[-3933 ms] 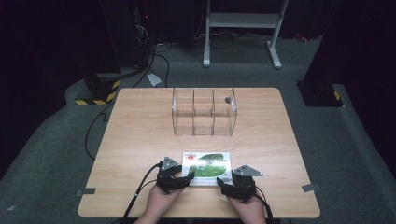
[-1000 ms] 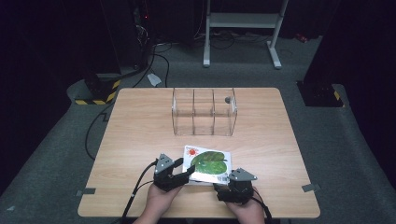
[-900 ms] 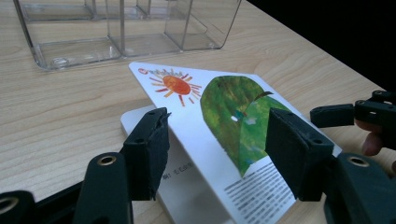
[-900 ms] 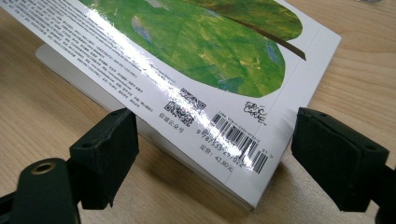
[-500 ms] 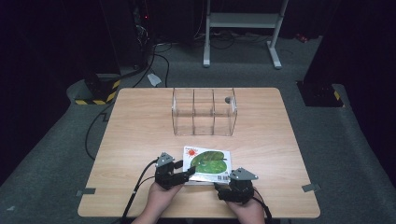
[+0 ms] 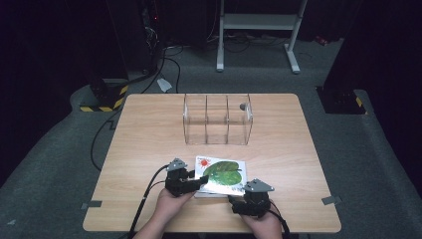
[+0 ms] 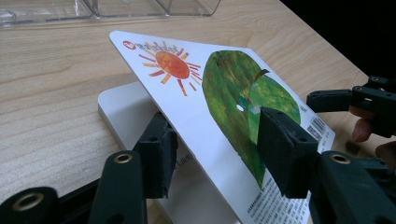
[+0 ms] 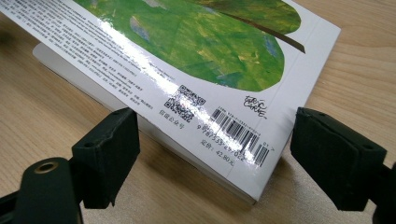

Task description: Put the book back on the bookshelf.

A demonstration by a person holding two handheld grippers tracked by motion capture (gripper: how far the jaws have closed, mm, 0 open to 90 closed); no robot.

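The left gripper [image 6: 200, 180] has the book's cover [image 7: 224, 93] lifted off the pages — one finger [image 7: 156, 154] under it, the other [image 7: 285, 149] on top, and they've just been closing, though I can't tell if they're pinching yet. The book [image 6: 221, 175] lies flat on the counter [image 6: 149, 129], long axis running across between both hands. The right gripper [image 6: 249, 199] sits at the near corner, fingers spread, barcode edge between them, untouched.

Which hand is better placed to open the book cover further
Left. The left gripper already has the raised cover between its jaws, which have just been closing. The right gripper stands open at the book's barcode corner, gripping nothing.
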